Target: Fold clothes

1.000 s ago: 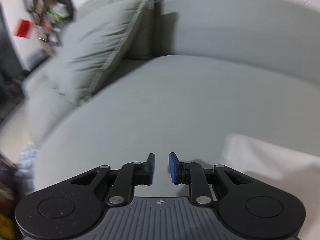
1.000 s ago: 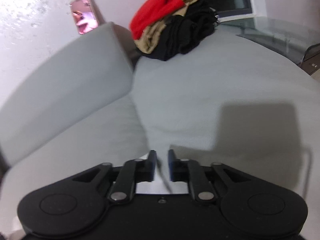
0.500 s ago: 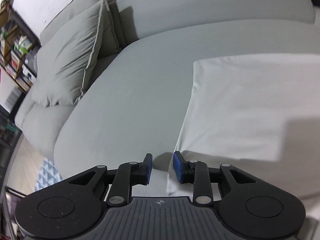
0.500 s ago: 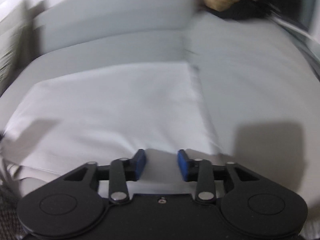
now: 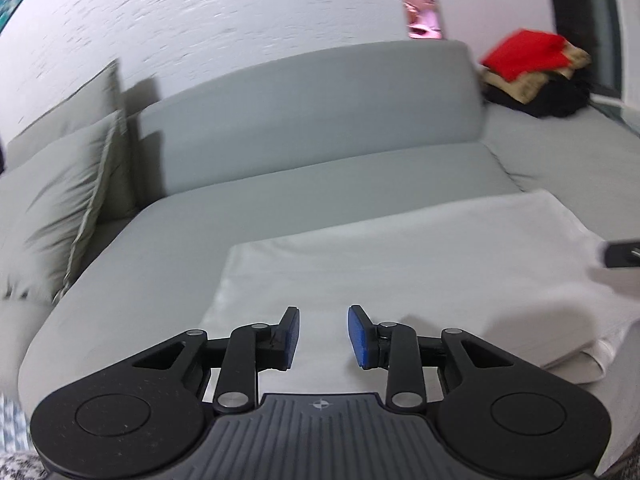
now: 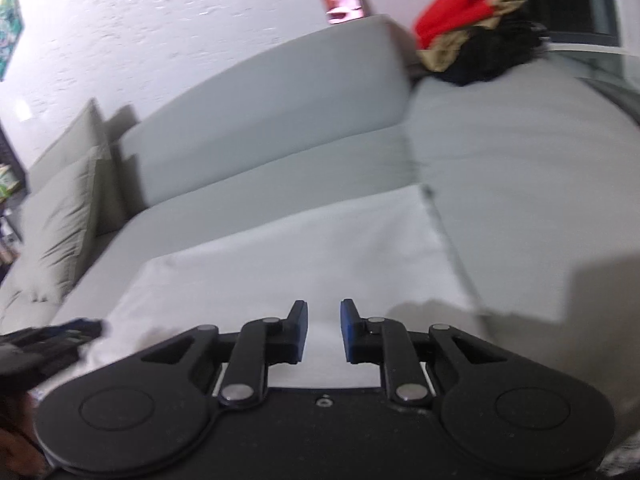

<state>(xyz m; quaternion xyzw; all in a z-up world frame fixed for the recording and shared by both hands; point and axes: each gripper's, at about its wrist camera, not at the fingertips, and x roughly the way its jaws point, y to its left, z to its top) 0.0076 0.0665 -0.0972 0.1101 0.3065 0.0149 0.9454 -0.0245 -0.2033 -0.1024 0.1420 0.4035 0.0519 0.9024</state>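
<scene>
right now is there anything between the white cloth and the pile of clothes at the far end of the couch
Nothing but bare grey couch cushion between the white cloth and the pile of clothes; the right wrist view shows it best.

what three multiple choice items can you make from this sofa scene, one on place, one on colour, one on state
1. Where does the white cloth lie?
A. flat on the grey sofa seat
B. draped over the backrest
C. on the floor

2. What colour is the top piece of the clothes pile at the far end of the sofa?
A. blue
B. red
C. white

3. How do the left claw and right claw stand?
A. both shut on the cloth
B. one open, one shut
C. both open, holding nothing

Answers:
1. A, the cloth is spread on the seat cushion in front of the backrest in both wrist views.
2. B, a red garment sits on top of tan and black ones.
3. C, each claw shows a clear gap between its blue pads, with the cloth lying below, not pinched.
</scene>
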